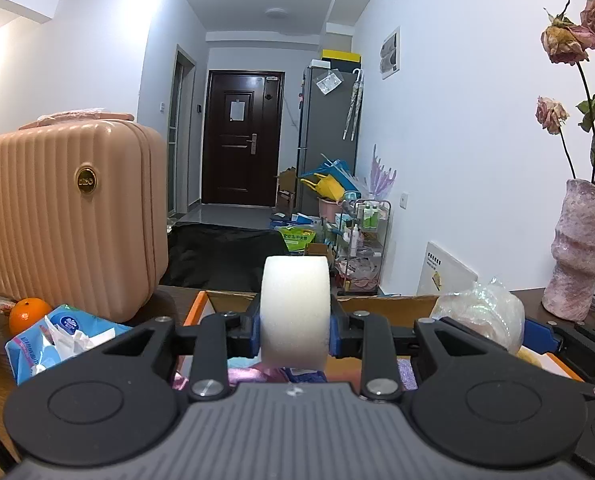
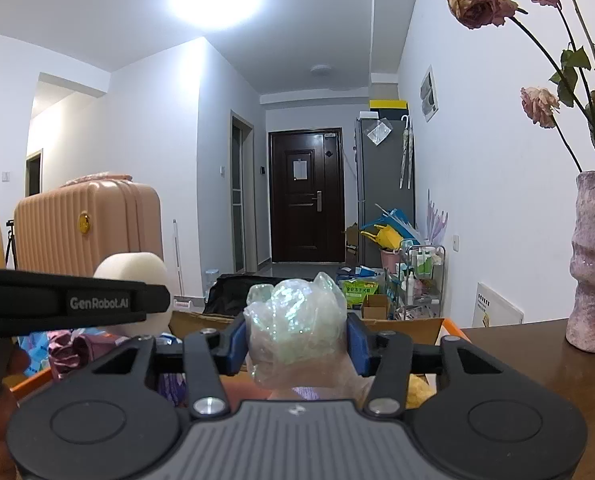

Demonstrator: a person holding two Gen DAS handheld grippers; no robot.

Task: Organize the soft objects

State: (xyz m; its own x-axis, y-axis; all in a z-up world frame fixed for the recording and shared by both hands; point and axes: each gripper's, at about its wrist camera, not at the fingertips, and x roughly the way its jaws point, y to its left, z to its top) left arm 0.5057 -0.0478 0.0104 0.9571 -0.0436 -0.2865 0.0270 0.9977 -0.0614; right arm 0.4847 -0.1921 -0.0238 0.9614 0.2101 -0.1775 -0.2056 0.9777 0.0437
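My left gripper (image 1: 295,322) is shut on a white foam sponge (image 1: 295,288), which stands upright between the blue pads (image 1: 254,330). Below it lies an open cardboard box (image 1: 381,304) with an orange rim, holding pink and purple soft items (image 1: 257,374). My right gripper (image 2: 297,346) is shut on a crumpled clear plastic bag (image 2: 297,316), held over the same box (image 2: 411,326). In the right wrist view the left gripper's black body (image 2: 73,304) reaches in from the left with the sponge (image 2: 133,266) behind it. The bag (image 1: 481,312) also shows at the right of the left wrist view.
A pink ribbed suitcase (image 1: 69,216) stands at the left on the dark wooden table (image 2: 529,344). In front of it lie an orange (image 1: 29,314) and a blue tissue pack (image 1: 57,334). A pink vase (image 1: 581,248) of dried roses stands at the right.
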